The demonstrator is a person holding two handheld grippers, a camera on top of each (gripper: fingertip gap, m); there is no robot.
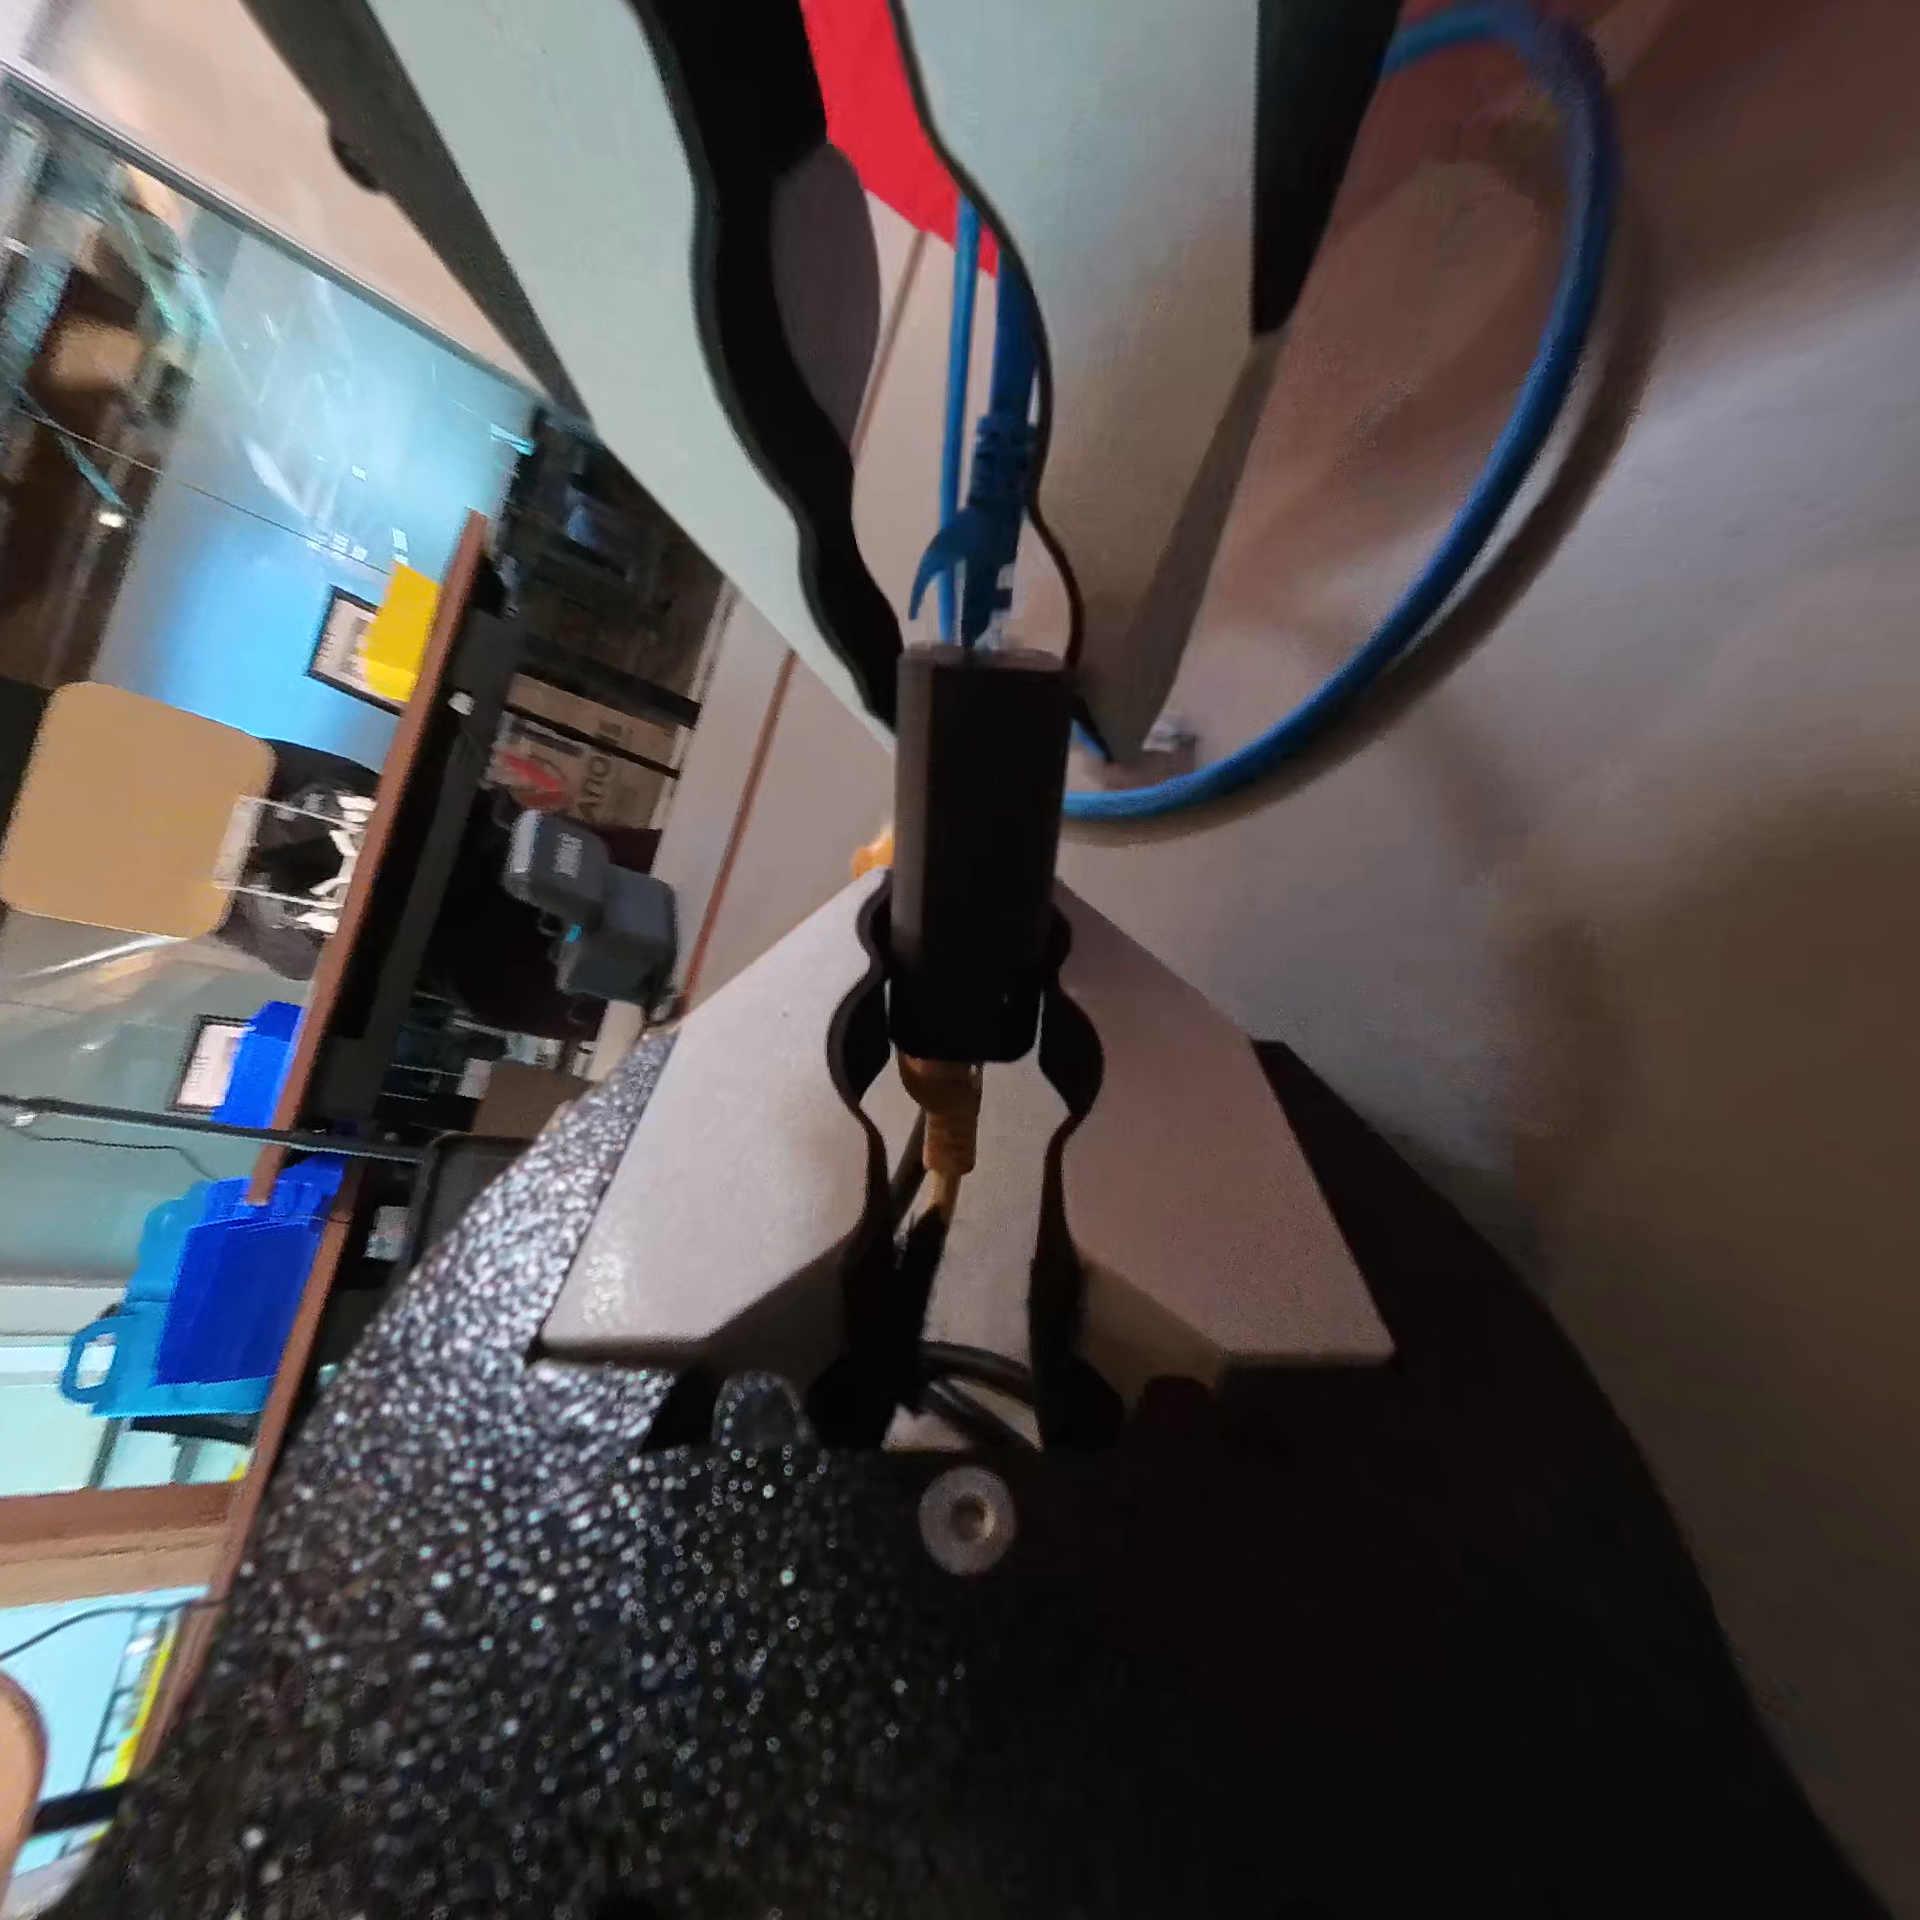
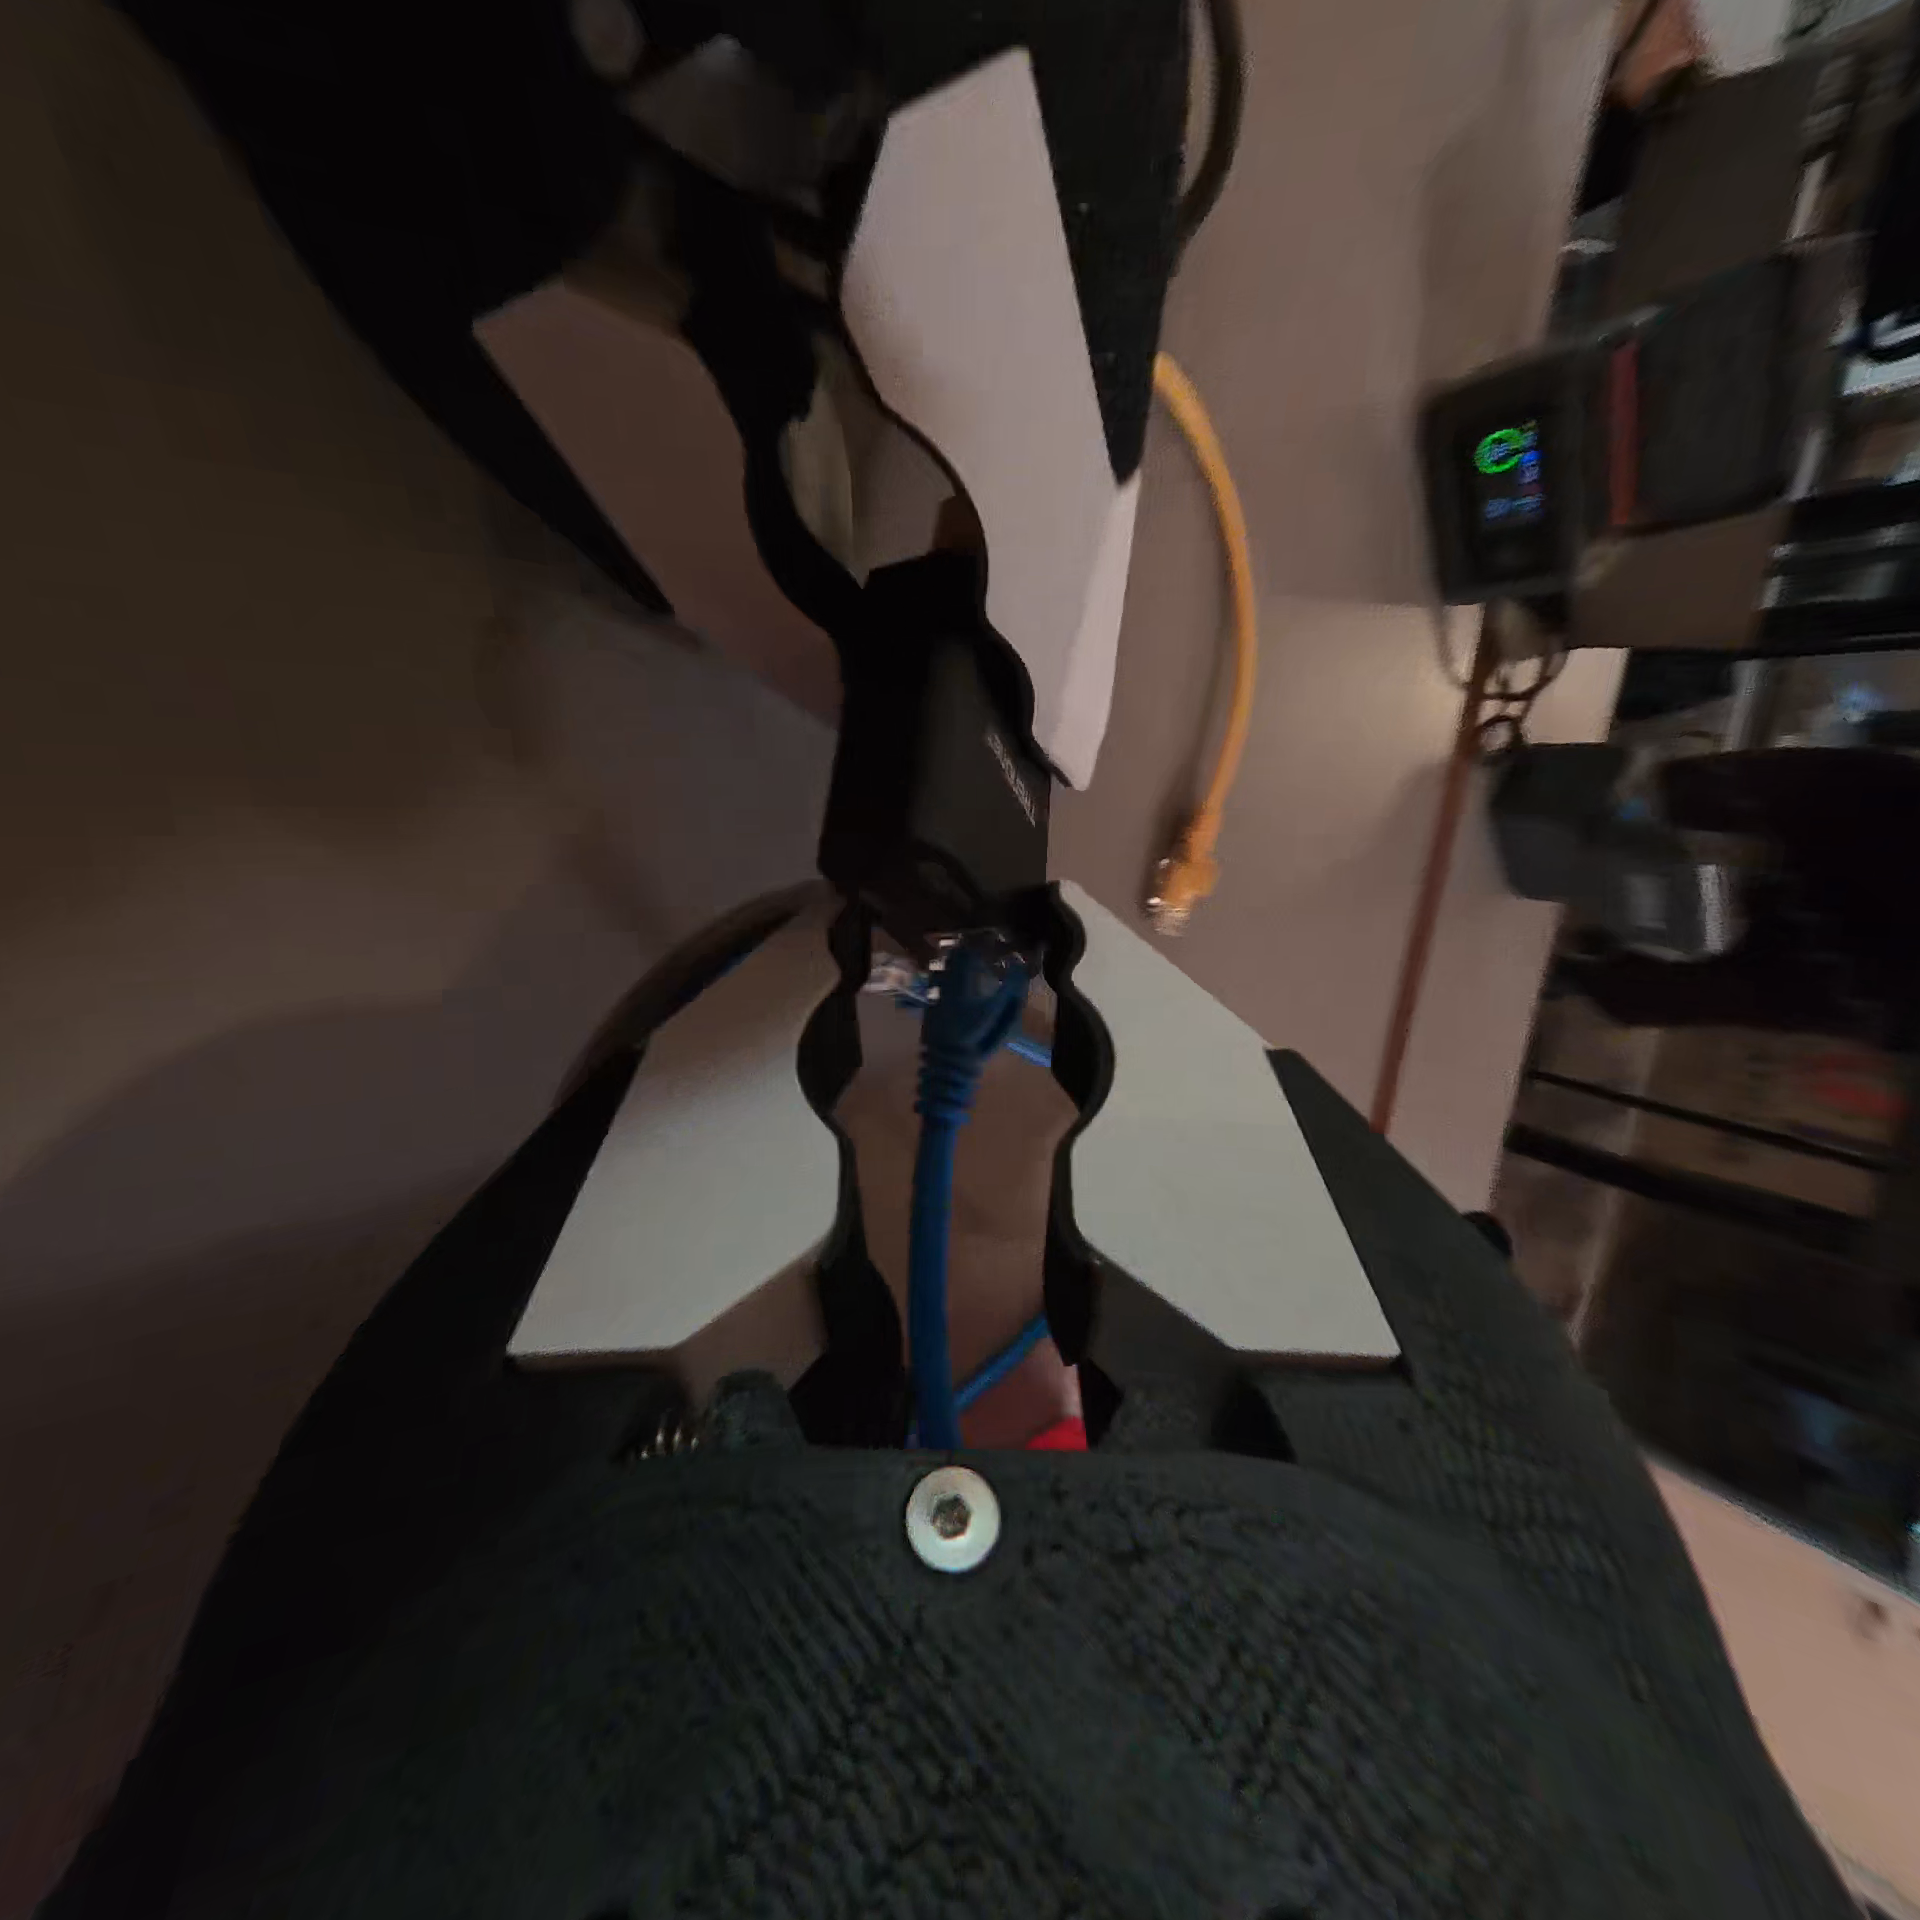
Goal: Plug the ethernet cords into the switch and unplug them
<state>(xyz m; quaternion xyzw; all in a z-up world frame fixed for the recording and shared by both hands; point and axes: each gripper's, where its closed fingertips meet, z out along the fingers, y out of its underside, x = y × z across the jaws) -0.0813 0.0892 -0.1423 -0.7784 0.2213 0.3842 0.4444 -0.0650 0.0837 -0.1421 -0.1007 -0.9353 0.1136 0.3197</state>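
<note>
My left gripper [image 1: 977,997] is shut on the near end of a small black switch [image 1: 982,790]. An orange ethernet plug [image 1: 940,1127] sits in that near end, between my fingers. The right gripper reaches in from the top of the left wrist view with a blue ethernet plug [image 1: 1000,488] between its fingers. In the right wrist view, my right gripper [image 2: 956,925] straddles the blue plug [image 2: 971,1023], whose clear tip is at the switch [image 2: 935,769] port. A gap shows beside the plug. A second clear plug [image 2: 896,979] hangs just left of it.
A loose orange cord [image 2: 1231,623] lies on the beige table [image 2: 312,831], its plug free. A blue cable loop [image 1: 1507,623] lies on the table. A device with a lit screen [image 2: 1507,478] and dark shelves stand at right. Blue bins [image 1: 239,1299] stand at left. My left and right fingertips are right by each other.
</note>
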